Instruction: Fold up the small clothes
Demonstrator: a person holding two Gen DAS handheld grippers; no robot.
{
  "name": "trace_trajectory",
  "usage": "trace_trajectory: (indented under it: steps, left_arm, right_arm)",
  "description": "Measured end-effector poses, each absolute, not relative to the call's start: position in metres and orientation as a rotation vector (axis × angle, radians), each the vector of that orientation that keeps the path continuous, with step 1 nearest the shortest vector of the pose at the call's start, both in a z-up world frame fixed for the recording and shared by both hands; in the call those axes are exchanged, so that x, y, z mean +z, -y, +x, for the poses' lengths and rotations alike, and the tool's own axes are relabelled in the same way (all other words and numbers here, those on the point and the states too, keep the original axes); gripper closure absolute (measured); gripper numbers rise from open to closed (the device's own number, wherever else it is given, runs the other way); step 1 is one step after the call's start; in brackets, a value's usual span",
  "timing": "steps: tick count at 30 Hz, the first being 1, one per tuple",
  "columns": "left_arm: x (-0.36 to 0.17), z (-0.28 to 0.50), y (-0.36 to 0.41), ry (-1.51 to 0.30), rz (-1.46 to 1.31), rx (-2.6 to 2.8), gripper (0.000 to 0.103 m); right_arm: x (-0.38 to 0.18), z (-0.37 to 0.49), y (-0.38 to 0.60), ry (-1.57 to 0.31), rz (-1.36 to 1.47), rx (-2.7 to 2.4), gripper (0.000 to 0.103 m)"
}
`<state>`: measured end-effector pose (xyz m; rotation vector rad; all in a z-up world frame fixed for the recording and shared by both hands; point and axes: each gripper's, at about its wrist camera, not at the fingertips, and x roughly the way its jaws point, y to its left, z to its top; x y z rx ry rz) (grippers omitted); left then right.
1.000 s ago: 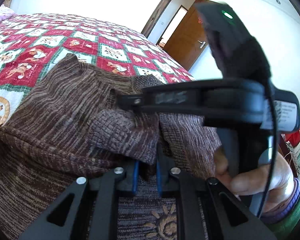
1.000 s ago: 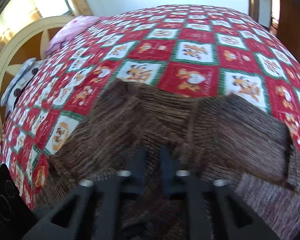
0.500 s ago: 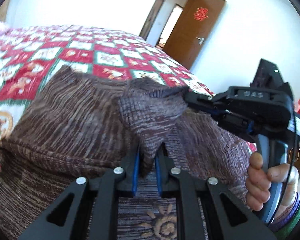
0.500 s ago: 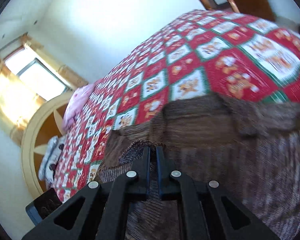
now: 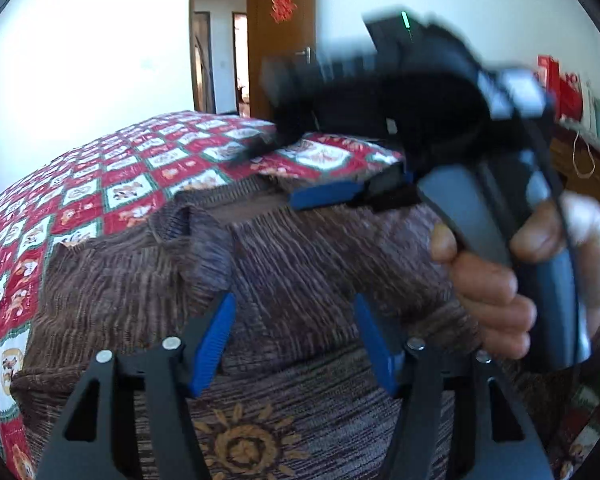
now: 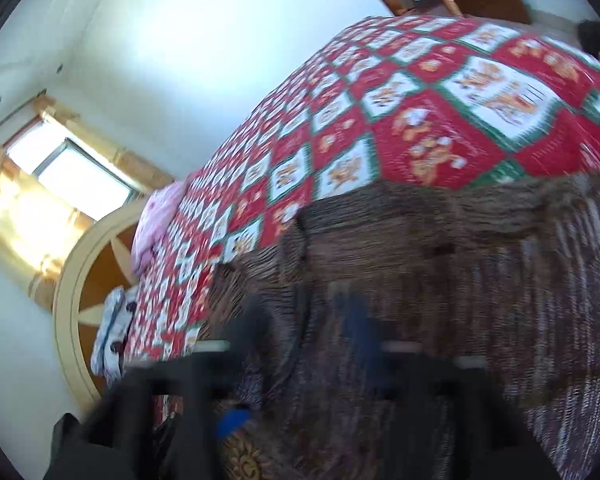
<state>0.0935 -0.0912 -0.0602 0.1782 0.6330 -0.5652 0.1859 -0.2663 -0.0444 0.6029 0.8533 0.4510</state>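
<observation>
A brown striped knit sweater (image 5: 300, 272) with an orange sun motif (image 5: 240, 440) lies on the bed; its sleeve (image 5: 196, 240) is folded across the body. My left gripper (image 5: 292, 328) is open just above the sweater, holding nothing. My right gripper (image 5: 284, 176) shows in the left wrist view, blurred, held in a hand (image 5: 500, 280) over the sweater's far edge, one blue pad (image 5: 328, 196) visible. In the right wrist view the right gripper (image 6: 300, 320) is heavily blurred over the sweater (image 6: 460, 280); its jaws look parted.
A red, white and green patterned quilt (image 5: 120, 184) covers the bed. A pink pillow (image 6: 156, 224) and a cream headboard (image 6: 72, 280) stand at the far end. An open wooden door (image 5: 284, 40) is behind the bed.
My left gripper has opened and let go of the sleeve, which now lies across the sweater body. My right gripper has released the fabric, lifted and moved fast.
</observation>
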Motion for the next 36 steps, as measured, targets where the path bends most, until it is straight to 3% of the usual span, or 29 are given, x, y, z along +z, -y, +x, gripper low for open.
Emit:
trace_trajectory:
  steps: [1,7,12,13,14,15,25,27,29,31,33,34,35,36]
  left_arm:
    - [-0.059,0.091,0.091,-0.626,0.183,-0.564,0.038]
    - [-0.060,0.076,0.068,-0.654,0.151,-0.568,0.038]
    - [-0.060,0.068,0.028,-0.686,0.081,-0.510,0.038]
    - [-0.058,0.068,0.020,-0.684,0.074,-0.485,0.038]
    - [-0.057,0.070,0.014,-0.681,0.074,-0.462,0.038]
    - [-0.056,0.070,0.011,-0.676,0.076,-0.443,0.038]
    - [-0.044,0.084,0.008,-0.642,0.007,-0.413,0.038]
    - [-0.041,0.091,0.012,-0.644,-0.023,-0.411,0.034]
    - [-0.042,0.103,0.015,-0.655,-0.048,-0.386,0.026]
    - [-0.042,0.110,0.020,-0.656,-0.065,-0.371,0.026]
    - [-0.044,0.117,0.027,-0.655,-0.075,-0.359,0.025]
    - [-0.048,0.122,0.033,-0.672,-0.066,-0.333,0.025]
    - [-0.055,0.126,0.038,-0.702,-0.059,-0.312,0.025]
    - [-0.060,0.128,0.040,-0.728,-0.062,-0.303,0.025]
  right_arm:
    - [-0.040,0.184,0.261,-0.844,0.579,0.462,0.025]
    - [-0.015,0.181,0.220,-0.854,0.403,0.573,0.025]
    - [-0.027,0.178,0.185,-0.934,0.247,0.511,0.025]
    - [-0.032,0.179,0.183,-0.952,0.228,0.485,0.040]
    - [-0.041,0.179,0.180,-0.985,0.209,0.467,0.080]
    - [-0.048,0.178,0.182,-1.009,0.208,0.464,0.096]
    - [-0.064,0.112,0.241,-0.948,0.334,0.285,0.091]
    - [-0.056,0.113,0.252,-0.940,0.411,0.308,0.074]
    - [-0.042,0.115,0.257,-0.873,0.438,0.299,0.043]
    - [-0.030,0.122,0.256,-0.818,0.427,0.272,0.036]
    - [-0.021,0.136,0.244,-0.787,0.373,0.275,0.036]
    - [-0.018,0.145,0.231,-0.789,0.300,0.266,0.051]
    - [-0.018,0.149,0.224,-0.799,0.253,0.272,0.081]
    - [-0.021,0.158,0.213,-0.826,0.214,0.293,0.092]
